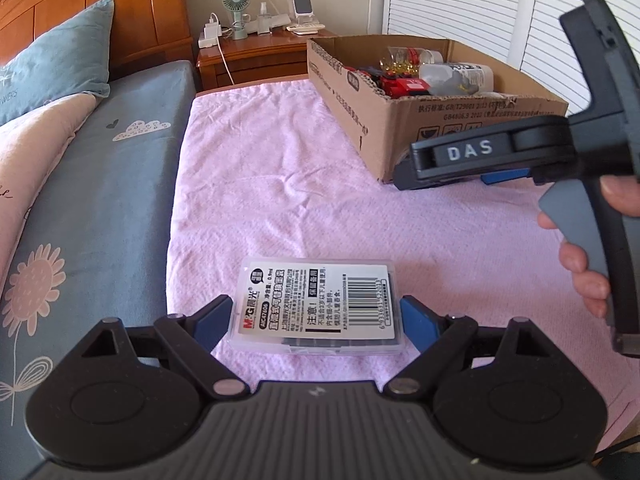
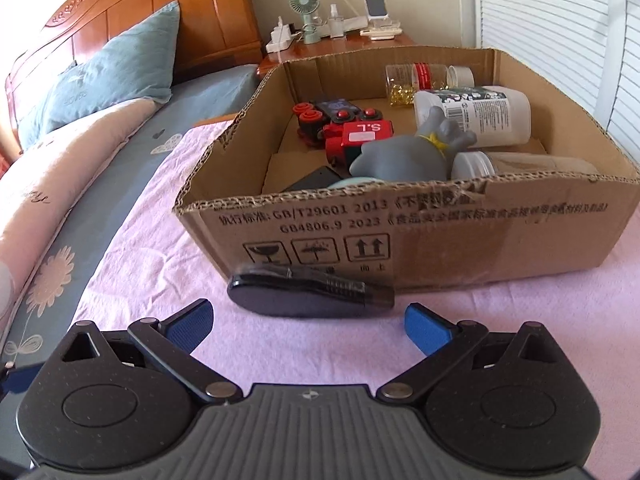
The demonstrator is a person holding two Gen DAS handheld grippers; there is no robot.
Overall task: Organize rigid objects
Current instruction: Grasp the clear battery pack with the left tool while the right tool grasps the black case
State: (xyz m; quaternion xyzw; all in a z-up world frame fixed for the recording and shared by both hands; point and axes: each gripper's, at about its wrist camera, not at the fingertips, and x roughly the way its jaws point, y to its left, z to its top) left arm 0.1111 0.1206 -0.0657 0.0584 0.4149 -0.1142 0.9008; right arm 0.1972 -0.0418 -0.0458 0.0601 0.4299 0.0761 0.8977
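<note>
A cardboard box (image 2: 420, 232) sits on the towel (image 1: 280, 152), bed (image 1: 100, 168) to its left. Inside lie bottles (image 2: 480, 116) far right, a toy train (image 2: 352, 132) left. A flat case (image 1: 316, 308) lies near; a pouch (image 2: 308, 294) rests just before the box.

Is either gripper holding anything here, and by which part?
Nothing held. Left gripper straddles the clear plastic case, jaws open; right gripper open before the dark device.
</note>
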